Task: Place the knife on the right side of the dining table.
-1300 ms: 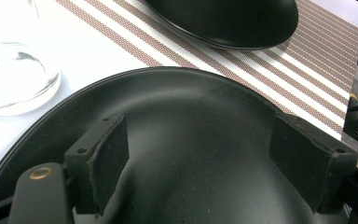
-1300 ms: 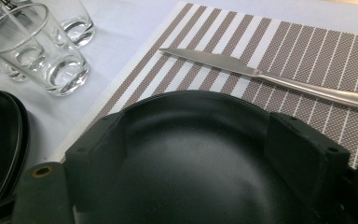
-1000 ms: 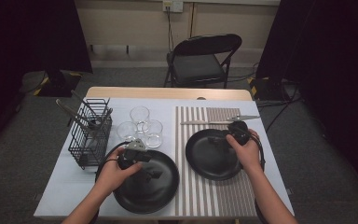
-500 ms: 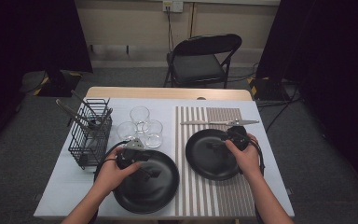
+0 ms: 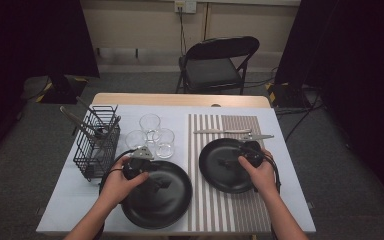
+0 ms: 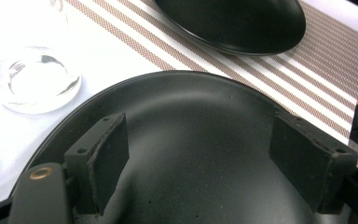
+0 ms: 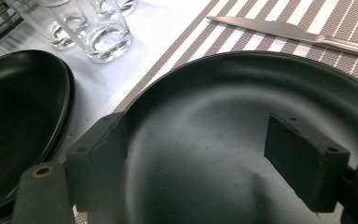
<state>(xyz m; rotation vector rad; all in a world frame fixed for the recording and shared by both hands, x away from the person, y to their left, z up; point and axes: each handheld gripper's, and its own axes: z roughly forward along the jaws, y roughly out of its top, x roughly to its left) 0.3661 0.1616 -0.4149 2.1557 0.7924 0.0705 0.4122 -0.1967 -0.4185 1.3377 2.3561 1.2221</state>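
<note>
Over the near-left part of the table [image 5: 130, 107], my left gripper [image 5: 152, 181] hovers above the larger black plate [image 5: 160, 200], fingers [image 6: 105, 154] spread wide with nothing between them; the plate's dark bowl lies just under the pads. My right gripper [image 5: 228, 162] hangs the same way over the smaller black plate [image 5: 220, 175], which sits on the striped placemat [image 5: 230, 125], its fingers [image 7: 307, 161] also apart and empty. I judge both hands are poised low over the plates so either rim can be taken from above without tipping anything nearby.

Both plates are bare inside, no food or cutlery in them. Beyond the right plate a knife [image 5: 222, 131] lies flat on the mat. Three clear glasses [image 5: 151, 135] stand clustered just past the left plate, all looking empty. Left of them the black wire basket [image 5: 97, 142] holds several utensils standing tilted, handles sticking out over its rim; which kinds I cannot tell.
</note>
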